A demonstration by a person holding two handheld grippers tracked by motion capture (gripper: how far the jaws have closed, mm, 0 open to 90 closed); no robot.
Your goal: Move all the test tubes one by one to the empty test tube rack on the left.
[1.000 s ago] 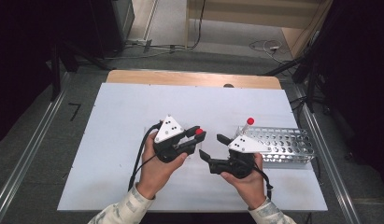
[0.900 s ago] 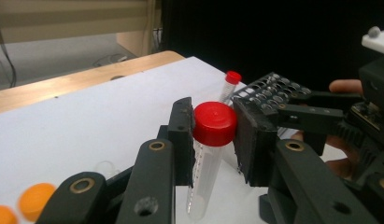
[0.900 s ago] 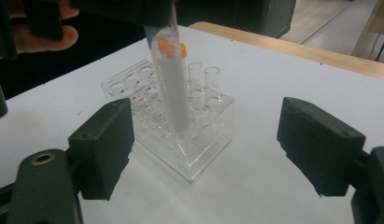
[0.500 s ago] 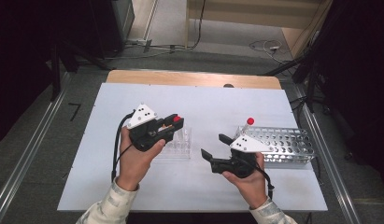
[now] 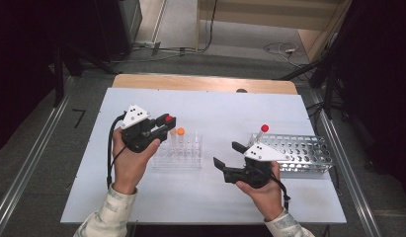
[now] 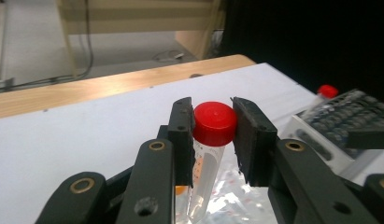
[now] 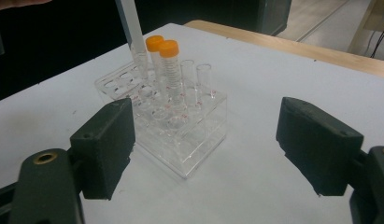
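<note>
Over the clear rack (image 5: 177,152), at about 9 o'clock of the desk (image 5: 210,106) in the high view, the left gripper (image 5: 168,120) held a red-capped tube (image 6: 209,154). Its jaws were closed on the red cap, one pad on each side, as the left gripper view showed; the tube hung below them, tilted a little, its tip above the rack. The tube's clear wall carried printed marks; any contents could not be made out.

The clear rack stood just right of the left hand (image 5: 127,160). In the right gripper view it held two orange-capped tubes (image 7: 162,65) standing upright side by side toward its far side, with open tubes next to them. The lower part of the held tube showed at 12 o'clock of that view, above the rack's far rows.

The right gripper (image 5: 226,155) sat at about 5 o'clock of the desk, jaws wide apart with nothing between them, pointed toward the clear rack. Behind it, at 3 o'clock, lay a metal rack (image 5: 298,152) with a second red-capped tube (image 5: 262,132) standing at its left end.
</note>
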